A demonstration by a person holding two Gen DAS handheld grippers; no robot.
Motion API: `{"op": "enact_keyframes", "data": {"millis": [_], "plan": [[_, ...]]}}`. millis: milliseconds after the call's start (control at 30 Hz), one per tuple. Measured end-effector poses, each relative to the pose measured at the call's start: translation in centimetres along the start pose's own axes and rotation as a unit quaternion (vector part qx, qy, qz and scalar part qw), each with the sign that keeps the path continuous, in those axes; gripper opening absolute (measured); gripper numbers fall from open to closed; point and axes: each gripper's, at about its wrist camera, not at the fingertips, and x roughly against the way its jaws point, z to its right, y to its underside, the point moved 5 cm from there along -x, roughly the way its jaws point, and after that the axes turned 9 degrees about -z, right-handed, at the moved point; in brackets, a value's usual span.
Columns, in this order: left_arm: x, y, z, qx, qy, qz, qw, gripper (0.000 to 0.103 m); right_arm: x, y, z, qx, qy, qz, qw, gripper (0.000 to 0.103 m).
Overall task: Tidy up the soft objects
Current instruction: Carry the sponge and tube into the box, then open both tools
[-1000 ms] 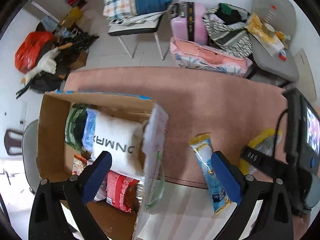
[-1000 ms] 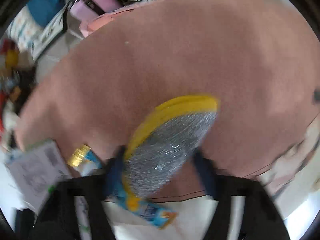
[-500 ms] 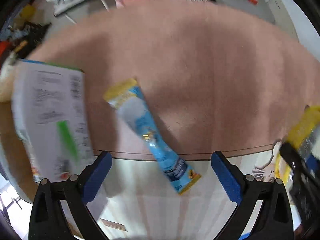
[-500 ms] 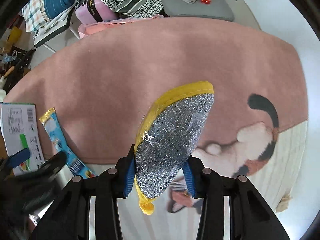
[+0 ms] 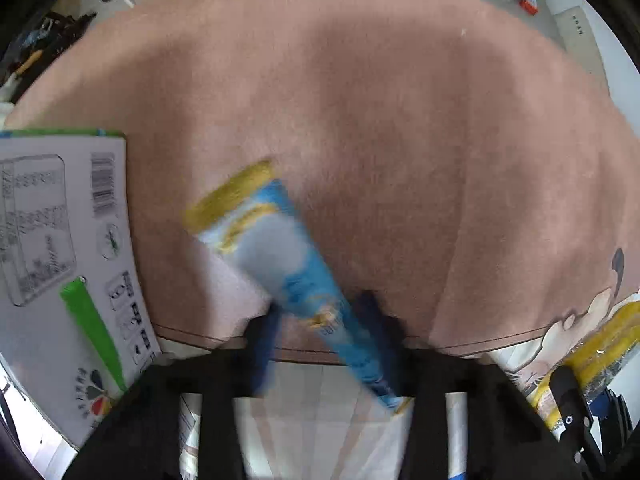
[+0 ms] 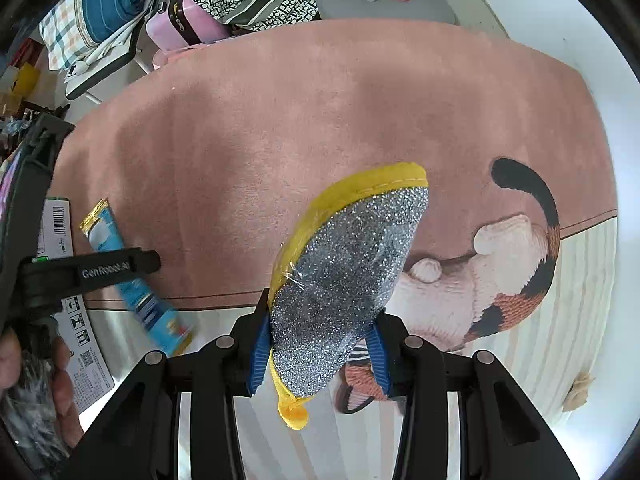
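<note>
A long blue packet with a gold end point(image 5: 288, 264) lies on the pink rug. My left gripper point(image 5: 320, 320) is closed around its lower half; the view is blurred with motion. The packet also shows in the right wrist view point(image 6: 132, 276), under the left gripper's arm. My right gripper point(image 6: 318, 354) is shut on a silver glitter scouring pad with a yellow edge point(image 6: 348, 276) and holds it above the rug. The pad also shows at the right edge of the left wrist view point(image 5: 600, 344).
A white cardboard box flap with a green stripe point(image 5: 60, 260) lies at the left. The pink rug point(image 6: 320, 100) has a cat picture point(image 6: 504, 264) at the right. A pink suitcase point(image 6: 180, 20), bags and a chair stand beyond the rug.
My left gripper has dropped to the blue packet and closed on it; it was open half a second ago. My right gripper keeps the glitter pad and has hardly moved.
</note>
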Motion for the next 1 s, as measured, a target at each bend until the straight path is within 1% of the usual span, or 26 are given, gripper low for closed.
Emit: {"op": "enact_keyframes", "data": {"millis": [33,133,233,267,500,667,767,833,867,1000], "plan": [[-0.1,0.1,0.1,-0.005,0.003,-0.003,1.0000,0.021,-0.1,0.2,0.2,0.000,0.000,0.001,1.000,0.044],[-0.3,0.9,0.5,-0.017,0.011,0.000,0.9998,0.016,0.3,0.6,0.4,0.000,-0.005,0.003,1.000,0.044],[0.2,2.4,0.8,-0.032,0.024,0.009,0.9992,0.015,0.9,1.2,0.4,0.002,-0.011,0.010,1.000,0.044],[0.5,2.9,0.9,-0.037,0.024,0.014,0.9989,0.015,1.2,1.4,0.4,0.003,-0.015,0.012,1.000,0.044],[4.2,7.3,1.1,-0.071,0.050,0.062,0.9943,0.014,4.3,2.8,0.0,0.014,-0.028,0.040,0.999,0.044],[5.9,8.2,1.6,-0.077,0.044,0.082,0.9926,0.013,6.1,4.0,-0.9,0.018,-0.031,0.054,0.998,0.044],[7.5,9.7,0.4,-0.077,0.050,0.098,0.9910,0.013,7.4,4.9,-1.9,0.023,-0.039,0.063,0.997,0.044],[9.1,11.2,-1.1,-0.077,0.056,0.115,0.9888,0.013,8.4,5.8,-2.8,0.030,-0.050,0.070,0.996,0.044],[9.8,11.4,-1.9,-0.077,0.058,0.120,0.9881,0.013,8.8,6.3,-3.4,0.032,-0.056,0.073,0.995,0.044],[14.0,14.0,-6.2,-0.069,0.075,0.157,0.9823,0.013,11.1,8.5,-7.4,0.056,-0.085,0.087,0.991,0.044]]}}
